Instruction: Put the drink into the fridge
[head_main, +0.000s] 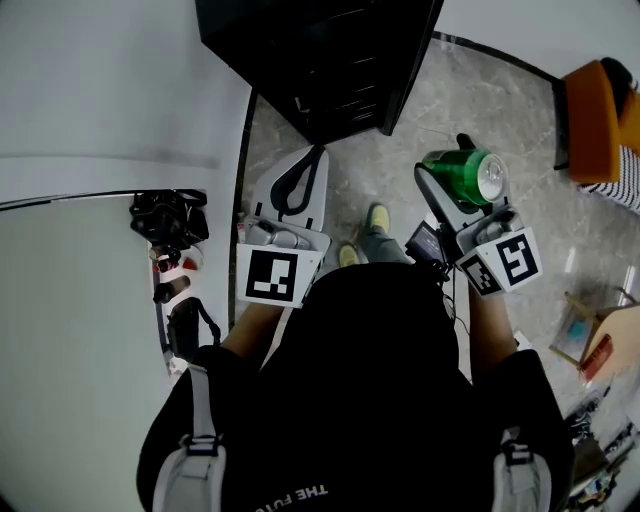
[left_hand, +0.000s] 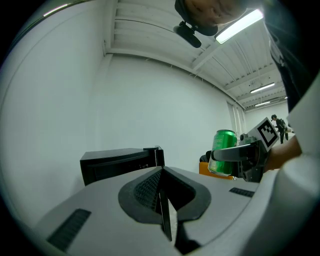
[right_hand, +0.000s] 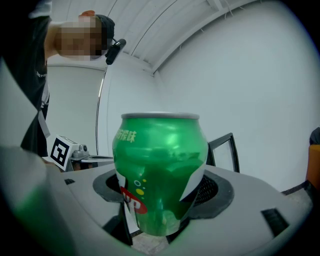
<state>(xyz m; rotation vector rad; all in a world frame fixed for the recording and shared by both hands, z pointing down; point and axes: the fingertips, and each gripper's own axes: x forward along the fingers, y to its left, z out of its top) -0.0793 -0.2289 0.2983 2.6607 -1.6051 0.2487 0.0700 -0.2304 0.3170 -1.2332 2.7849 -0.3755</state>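
Observation:
A green drink can (head_main: 468, 176) stands upright between the jaws of my right gripper (head_main: 452, 182), which is shut on it and held above the floor. In the right gripper view the can (right_hand: 159, 170) fills the middle, with the jaws pressed on both its sides. My left gripper (head_main: 312, 160) is at the left, shut with nothing in it; its jaws meet in a line (left_hand: 163, 202). A low black fridge (head_main: 320, 60) stands just ahead of both grippers. From the left gripper view the fridge (left_hand: 120, 161) is at the left and the can (left_hand: 223, 150) at the right.
An orange seat (head_main: 592, 118) stands at the right. A white surface at the left carries a black camera-like object (head_main: 168, 218) and small bottles (head_main: 168, 284). The person's feet (head_main: 374, 220) are on the grey marble floor. Cluttered items lie at the lower right (head_main: 590, 345).

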